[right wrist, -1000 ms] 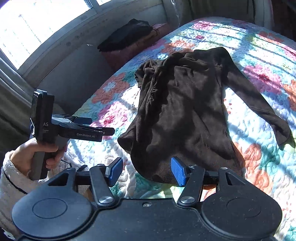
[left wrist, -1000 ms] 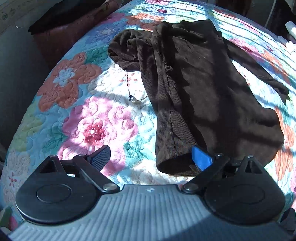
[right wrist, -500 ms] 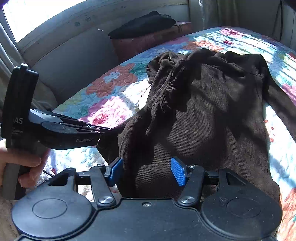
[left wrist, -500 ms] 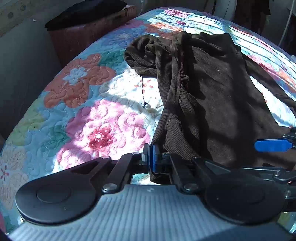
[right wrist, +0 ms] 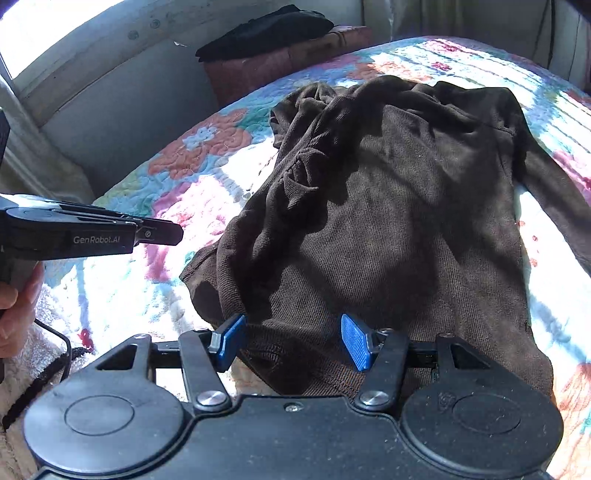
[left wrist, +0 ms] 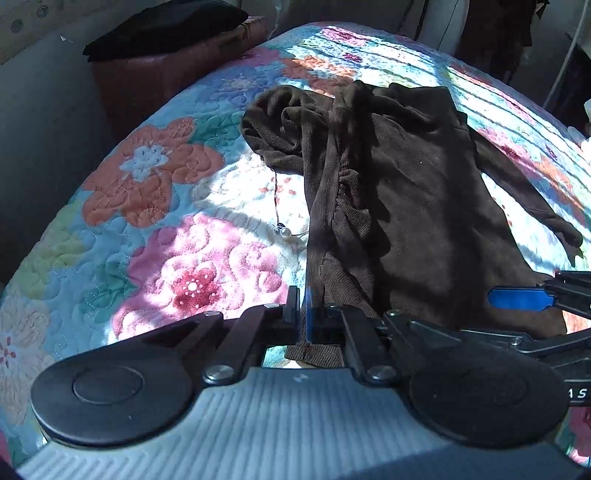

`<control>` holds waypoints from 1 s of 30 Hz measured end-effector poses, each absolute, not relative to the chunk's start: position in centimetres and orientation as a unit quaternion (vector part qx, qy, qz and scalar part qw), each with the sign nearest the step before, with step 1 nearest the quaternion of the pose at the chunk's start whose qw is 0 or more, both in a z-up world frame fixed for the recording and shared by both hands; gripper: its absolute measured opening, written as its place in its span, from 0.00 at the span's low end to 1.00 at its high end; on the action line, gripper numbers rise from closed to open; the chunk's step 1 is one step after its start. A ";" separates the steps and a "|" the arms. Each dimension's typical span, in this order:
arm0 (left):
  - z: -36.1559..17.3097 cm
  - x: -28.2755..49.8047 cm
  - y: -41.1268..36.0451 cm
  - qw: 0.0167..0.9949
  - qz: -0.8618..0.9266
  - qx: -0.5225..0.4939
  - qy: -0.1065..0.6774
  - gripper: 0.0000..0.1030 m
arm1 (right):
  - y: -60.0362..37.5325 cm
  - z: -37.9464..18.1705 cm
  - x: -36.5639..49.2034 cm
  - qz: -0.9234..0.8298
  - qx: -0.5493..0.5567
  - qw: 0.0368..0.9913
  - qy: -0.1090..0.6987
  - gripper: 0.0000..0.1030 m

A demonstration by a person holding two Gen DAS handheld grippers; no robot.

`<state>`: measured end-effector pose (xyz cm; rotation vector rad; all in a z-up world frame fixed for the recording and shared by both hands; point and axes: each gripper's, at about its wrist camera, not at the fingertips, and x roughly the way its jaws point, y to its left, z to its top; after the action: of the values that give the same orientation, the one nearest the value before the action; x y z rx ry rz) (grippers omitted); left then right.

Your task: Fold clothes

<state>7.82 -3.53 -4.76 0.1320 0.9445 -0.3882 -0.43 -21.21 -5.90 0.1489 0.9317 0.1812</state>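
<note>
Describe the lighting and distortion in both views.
Left wrist view: fisheye bends the floral quilted bedspread into a dome; striped sunlight and hard shadows cross the dark brown ribbed top. Right wrist view: the window corner is blown out.

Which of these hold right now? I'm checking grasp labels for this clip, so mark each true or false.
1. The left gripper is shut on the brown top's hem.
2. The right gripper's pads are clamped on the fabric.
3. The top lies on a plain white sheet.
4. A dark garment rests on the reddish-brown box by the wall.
1. True: the left gripper has its pads pinched on the hem corner of the brown top.
2. False: the right gripper stands open, with the hem between its pads.
3. False: it lies on a floral quilt.
4. True: the dark garment rests on the reddish-brown box.
</note>
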 end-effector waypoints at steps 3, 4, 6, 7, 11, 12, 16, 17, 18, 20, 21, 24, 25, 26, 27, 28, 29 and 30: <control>-4.2 9.5 -2.7 0.879 -0.168 0.070 0.440 0.04 | -20.0 -4.4 0.5 0.099 0.084 0.898 0.421 0.61; -4.1 10.2 -2.2 0.878 -0.168 0.060 0.444 0.04 | -19.7 -4.1 0.9 0.106 0.091 0.900 0.413 0.61; -3.4 11.6 -1.1 0.876 -0.178 0.030 0.447 0.04 | -19.4 -3.8 2.3 0.115 0.105 0.899 0.409 0.57; -3.0 12.1 -1.0 0.878 -0.180 0.030 0.442 0.04 | -19.4 -3.7 3.2 0.116 0.112 0.898 0.409 0.55; -1.4 14.3 -1.7 0.884 -0.201 0.029 0.420 0.16 | -18.7 -2.5 4.9 0.123 0.115 0.897 0.409 0.02; -1.0 14.9 -2.0 0.885 -0.208 0.028 0.415 0.17 | -18.2 -1.9 4.7 0.125 0.102 0.902 0.401 0.03; -1.1 17.2 -4.0 0.871 -0.239 0.021 0.428 0.17 | -17.4 -0.5 5.2 0.136 0.085 0.908 0.387 0.03; -1.3 17.6 -4.5 0.869 -0.240 0.022 0.431 0.17 | -17.7 -0.4 5.8 0.130 0.088 0.908 0.387 0.06; -1.6 18.0 -4.9 0.868 -0.240 0.022 0.434 0.17 | -17.9 -0.4 6.4 0.124 0.090 0.909 0.388 0.08; -2.4 18.6 -5.8 0.871 -0.217 0.047 0.438 0.17 | -19.3 -1.1 8.1 0.104 0.115 0.908 0.389 0.13; -2.8 18.9 -6.3 0.873 -0.203 0.060 0.440 0.17 | -20.1 -1.6 9.0 0.091 0.131 0.907 0.391 0.21; -3.8 19.0 -7.5 0.884 -0.180 0.098 0.421 0.18 | -21.4 -3.6 10.9 0.051 0.183 0.892 0.411 0.35; -4.1 19.1 -7.7 0.880 -0.191 0.095 0.424 0.18 | -21.7 -4.2 11.5 0.046 0.204 0.882 0.422 0.35; -4.4 19.5 -7.2 0.876 -0.205 0.074 0.430 0.18 | -21.9 -4.8 12.1 0.043 0.221 0.873 0.433 0.35; -4.7 20.0 -6.6 0.871 -0.219 0.048 0.437 0.18 | -22.0 -5.4 12.7 0.041 0.234 0.864 0.444 0.35; -5.1 20.5 -6.0 0.870 -0.215 0.032 0.443 0.18 | -22.1 -5.8 13.0 0.041 0.238 0.860 0.449 0.35; -5.5 21.0 -5.4 0.869 -0.206 0.019 0.449 0.18 | -22.1 -6.1 13.5 0.042 0.238 0.858 0.454 0.36; -5.9 21.6 -4.7 0.869 -0.196 0.007 0.455 0.18 | -22.0 -6.4 14.0 0.041 0.236 0.856 0.458 0.39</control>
<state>21.55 -4.71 -5.86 0.0148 0.9516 -0.4107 14.03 -22.03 -6.36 0.4965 0.9620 0.0869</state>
